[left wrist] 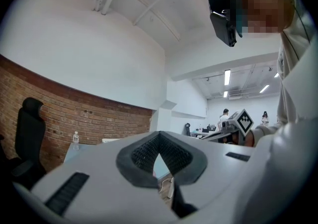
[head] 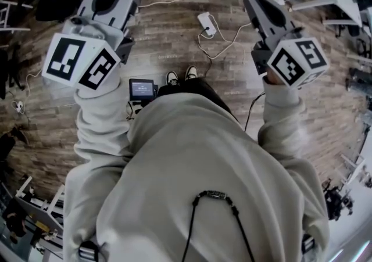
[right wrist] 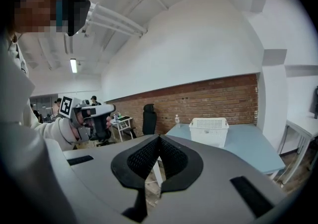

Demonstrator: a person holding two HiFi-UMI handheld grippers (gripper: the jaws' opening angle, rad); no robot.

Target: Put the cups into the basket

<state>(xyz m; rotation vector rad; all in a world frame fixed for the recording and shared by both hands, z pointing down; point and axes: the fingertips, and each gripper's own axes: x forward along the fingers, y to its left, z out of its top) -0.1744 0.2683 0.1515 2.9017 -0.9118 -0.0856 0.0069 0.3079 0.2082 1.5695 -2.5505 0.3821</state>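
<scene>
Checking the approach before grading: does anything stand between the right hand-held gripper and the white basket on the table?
Nothing visible does. The right hand-held gripper, shut and empty, has an open line to the basket on the blue table. No cups are in view.

Office, brick wall (right wrist: 208,96), swivel chair (right wrist: 149,118), table (right wrist: 248,141)

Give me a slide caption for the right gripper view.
Shut, empty right gripper faces a white basket on a blue table, brick wall behind.
</scene>
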